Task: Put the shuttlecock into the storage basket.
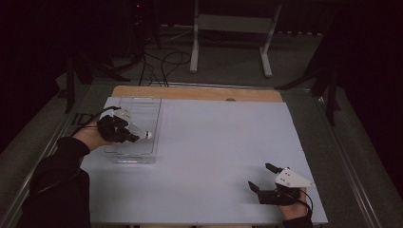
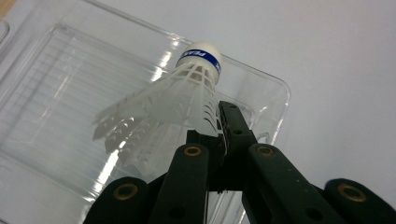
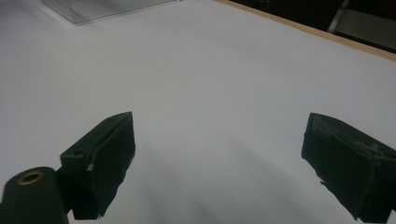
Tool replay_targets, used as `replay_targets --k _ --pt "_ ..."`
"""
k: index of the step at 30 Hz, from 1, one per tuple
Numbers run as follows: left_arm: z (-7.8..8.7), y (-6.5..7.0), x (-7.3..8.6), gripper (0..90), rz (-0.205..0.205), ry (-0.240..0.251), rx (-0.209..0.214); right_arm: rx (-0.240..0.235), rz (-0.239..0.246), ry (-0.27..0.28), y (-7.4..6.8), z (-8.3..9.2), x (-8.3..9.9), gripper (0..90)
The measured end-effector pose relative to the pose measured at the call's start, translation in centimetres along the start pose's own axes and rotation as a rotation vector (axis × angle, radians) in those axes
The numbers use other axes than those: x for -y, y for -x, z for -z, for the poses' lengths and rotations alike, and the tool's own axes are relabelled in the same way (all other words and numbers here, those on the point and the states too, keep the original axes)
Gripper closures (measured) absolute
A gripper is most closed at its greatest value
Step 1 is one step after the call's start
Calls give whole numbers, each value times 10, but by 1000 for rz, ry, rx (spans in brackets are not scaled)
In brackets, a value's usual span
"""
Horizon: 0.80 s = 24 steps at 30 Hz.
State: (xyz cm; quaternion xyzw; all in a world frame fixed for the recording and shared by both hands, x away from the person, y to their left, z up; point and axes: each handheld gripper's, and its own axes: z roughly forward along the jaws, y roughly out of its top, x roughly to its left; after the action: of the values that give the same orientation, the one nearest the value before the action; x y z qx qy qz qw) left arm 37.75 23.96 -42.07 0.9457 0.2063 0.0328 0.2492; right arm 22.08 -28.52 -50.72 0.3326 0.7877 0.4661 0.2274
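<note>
Gripping a white shuttlecock (image 2: 180, 100) with blue-banded cork, left tongs (image 1: 124, 131) closed on its skirt, over clear tray (image 1: 142, 152) at frame left, right tongs (image 1: 261, 176) wide apart, empty, lower right above white surface (image 1: 214, 142)

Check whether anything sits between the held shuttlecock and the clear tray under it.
Nothing visible does. The left gripper holds the shuttlecock by its skirt directly above the clear tray, whose floor looks bare beneath it.

A tray (image 1: 138, 107) sits on the worktop (image 1: 214, 142) at its far left, with the left gripper (image 1: 135, 135) above it holding a shuttlecock (image 1: 142, 135) over the tray. The right gripper (image 1: 266, 176) lies at the near right, well apart.
</note>
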Motion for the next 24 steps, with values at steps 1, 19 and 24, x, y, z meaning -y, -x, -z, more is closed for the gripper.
replay_targets --k 1,19,24 --pt "-1 0 0 900 1 2 -5 1 3 0 0 0 0 97" --pt "-23 0 3 900 13 -51 25 1 1 -2 0 0 0 97" --pt "-28 -1 3 900 26 -66 27 0 0 -2 0 0 0 97"
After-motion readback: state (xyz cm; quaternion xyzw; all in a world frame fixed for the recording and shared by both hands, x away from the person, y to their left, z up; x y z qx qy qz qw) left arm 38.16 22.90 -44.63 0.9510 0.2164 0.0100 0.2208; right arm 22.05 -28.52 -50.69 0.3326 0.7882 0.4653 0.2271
